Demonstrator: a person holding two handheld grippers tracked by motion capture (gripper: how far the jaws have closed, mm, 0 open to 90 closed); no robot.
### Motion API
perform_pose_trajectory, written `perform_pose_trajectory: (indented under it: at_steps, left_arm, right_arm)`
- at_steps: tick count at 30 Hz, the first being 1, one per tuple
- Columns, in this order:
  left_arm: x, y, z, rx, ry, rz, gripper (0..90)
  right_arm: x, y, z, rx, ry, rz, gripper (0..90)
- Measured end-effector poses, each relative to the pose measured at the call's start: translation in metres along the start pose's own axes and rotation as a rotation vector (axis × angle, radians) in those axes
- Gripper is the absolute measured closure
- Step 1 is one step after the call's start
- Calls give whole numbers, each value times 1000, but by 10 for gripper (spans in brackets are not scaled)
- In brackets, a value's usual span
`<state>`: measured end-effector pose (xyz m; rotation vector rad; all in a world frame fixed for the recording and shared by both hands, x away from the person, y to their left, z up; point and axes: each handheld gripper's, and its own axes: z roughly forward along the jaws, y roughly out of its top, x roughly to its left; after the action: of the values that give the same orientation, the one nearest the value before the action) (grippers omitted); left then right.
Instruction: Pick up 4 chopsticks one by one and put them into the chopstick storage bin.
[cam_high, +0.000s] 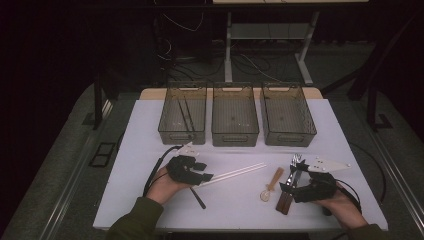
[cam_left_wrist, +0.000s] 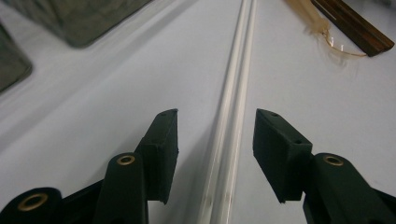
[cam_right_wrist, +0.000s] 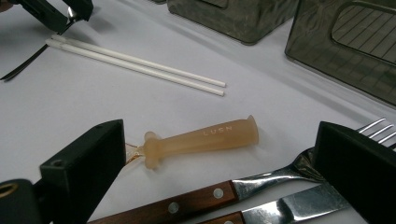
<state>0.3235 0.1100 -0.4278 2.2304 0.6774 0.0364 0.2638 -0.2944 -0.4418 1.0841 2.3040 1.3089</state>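
Observation:
A pair of white chopsticks (cam_high: 235, 173) lies side by side on the white table (cam_high: 150, 130). My left gripper (cam_high: 207, 176) is at their near end. In the left gripper view the chopsticks (cam_left_wrist: 233, 107) run between the jaws of the left gripper (cam_left_wrist: 217, 116), which stand open and apart from them. My right gripper (cam_high: 287, 188) hovers open at the right over a wooden-handled fork and knife (cam_high: 289, 186). In the right gripper view an amber spoon (cam_right_wrist: 201, 137) lies between the wide jaws of the right gripper (cam_right_wrist: 219, 128), untouched, with the fork (cam_right_wrist: 261, 179) beside it.
Three dark mesh bins stand in a row at the back: left (cam_high: 182, 136), middle (cam_high: 235, 137), right (cam_high: 290, 137). The left one holds dark chopsticks (cam_high: 186, 112). A thin black utensil (cam_high: 198, 197) lies near my left hand. The amber spoon (cam_high: 270, 186) rests mid-table.

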Motion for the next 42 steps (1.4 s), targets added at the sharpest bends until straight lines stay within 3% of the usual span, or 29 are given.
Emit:
perform_pose_trajectory:
  at_steps: [6, 13, 28, 33, 37, 39, 42]
  left_arm:
    - [-2, 16, 14, 31, -38, 87, 555]
    - [-2, 20, 29, 74, -38, 129, 707]
    - [-3, 13, 38, 86, -24, 114, 796]
    - [-5, 12, 39, 82, 1, 153, 812]
    - [-9, 11, 39, 82, 16, 154, 814]
    - [-9, 11, 40, 74, 14, 146, 817]
    - [-7, 11, 39, 85, 6, 172, 827]
  right_arm:
    - [0, 0, 0, 2, -2, 6, 31]
    - [-1, -1, 0, 1, 0, 8, 31]
    - [0, 0, 0, 4, 2, 12, 31]
    - [0, 0, 0, 3, 1, 9, 31]
    - [0, 0, 0, 3, 0, 9, 31]
    - [0, 0, 0, 5, 1, 10, 31]
    - [0, 0, 0, 6, 1, 10, 31]
